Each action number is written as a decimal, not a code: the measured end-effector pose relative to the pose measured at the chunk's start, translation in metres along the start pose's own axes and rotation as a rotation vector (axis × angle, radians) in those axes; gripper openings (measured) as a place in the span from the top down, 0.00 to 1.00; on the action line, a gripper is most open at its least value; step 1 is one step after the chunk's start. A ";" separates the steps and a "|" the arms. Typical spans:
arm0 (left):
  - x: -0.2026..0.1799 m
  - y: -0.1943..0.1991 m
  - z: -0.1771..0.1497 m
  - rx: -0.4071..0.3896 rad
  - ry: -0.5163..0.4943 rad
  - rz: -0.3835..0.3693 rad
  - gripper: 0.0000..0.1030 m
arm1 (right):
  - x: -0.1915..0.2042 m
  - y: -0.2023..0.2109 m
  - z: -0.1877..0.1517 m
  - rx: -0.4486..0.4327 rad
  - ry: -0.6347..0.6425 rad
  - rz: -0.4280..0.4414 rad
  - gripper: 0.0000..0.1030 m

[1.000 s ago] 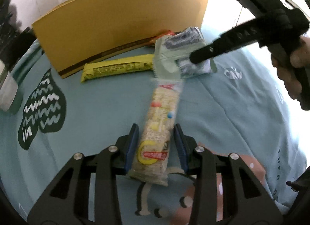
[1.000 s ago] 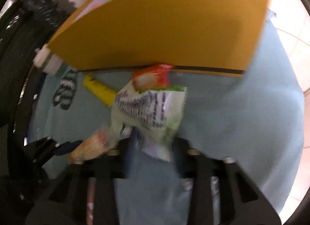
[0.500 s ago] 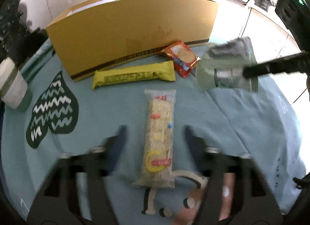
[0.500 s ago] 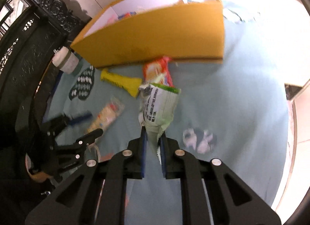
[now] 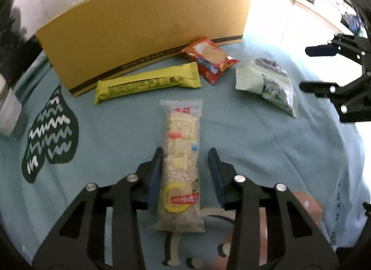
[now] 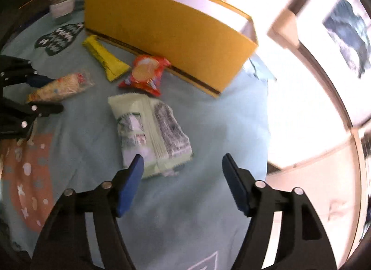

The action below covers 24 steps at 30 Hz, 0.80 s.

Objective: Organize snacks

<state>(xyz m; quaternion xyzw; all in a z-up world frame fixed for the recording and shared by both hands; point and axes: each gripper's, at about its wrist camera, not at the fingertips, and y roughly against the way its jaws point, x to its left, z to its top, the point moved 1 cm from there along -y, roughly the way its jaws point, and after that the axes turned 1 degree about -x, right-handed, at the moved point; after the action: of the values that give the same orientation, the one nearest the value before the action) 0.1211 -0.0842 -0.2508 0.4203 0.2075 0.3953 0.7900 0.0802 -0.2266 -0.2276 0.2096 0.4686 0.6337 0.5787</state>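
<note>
Soft pale-blue printed cloth (image 5: 266, 154) covers the desk, rumpled into shallow folds and marked with a dark leaf-like patch of white zigzags. At the back stands a tall mustard-yellow cardboard box (image 5: 143, 30), smooth-faced, with a dark stripe along its foot. A pale-green crinkly plastic snack pouch (image 6: 150, 133) lies flat on the cloth, its seam up, partly between the blue pads of the right hand-held gripper (image 6: 183, 167); those jaws are opening and nothing presses on the pouch. Before the box lies a long yellow foil bar wrapper (image 5: 148, 83), its right end just beside a red glossy biscuit packet (image 5: 209, 57) near the box foot. Nearest, a clear plastic pack of pale puffed-rice cake (image 5: 180, 165), long and knobbly, runs between the blue pads of the left hand-held gripper (image 5: 185, 161), whose jaws are closing. The left pad touches the pack; the right pad stands a little off it.
</note>
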 end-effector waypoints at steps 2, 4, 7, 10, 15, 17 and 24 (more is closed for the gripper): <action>0.000 0.002 0.000 -0.001 0.002 -0.002 0.65 | 0.008 -0.004 0.010 -0.007 0.040 0.068 0.21; 0.000 0.005 0.000 0.001 0.005 -0.003 0.65 | 0.025 -0.014 0.019 0.002 0.133 0.088 0.11; 0.002 0.002 0.001 0.003 0.003 -0.004 0.65 | 0.039 -0.041 0.025 0.059 0.227 0.070 0.08; 0.013 -0.006 -0.002 0.002 0.009 -0.020 0.64 | 0.015 -0.064 0.027 0.179 -0.007 0.230 0.15; 0.027 -0.004 -0.004 -0.004 0.063 -0.059 0.73 | -0.006 -0.050 0.021 0.169 -0.145 0.337 0.56; 0.029 0.001 -0.004 -0.012 0.074 -0.071 0.73 | -0.011 -0.039 0.016 0.150 -0.185 0.363 0.56; 0.030 0.026 0.001 -0.052 0.080 -0.065 0.73 | -0.025 -0.004 -0.009 0.077 -0.343 0.423 0.56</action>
<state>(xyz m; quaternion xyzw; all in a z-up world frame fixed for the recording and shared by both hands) 0.1280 -0.0525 -0.2286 0.3765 0.2420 0.3911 0.8042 0.0814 -0.2536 -0.2286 0.4290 0.3332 0.6776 0.4958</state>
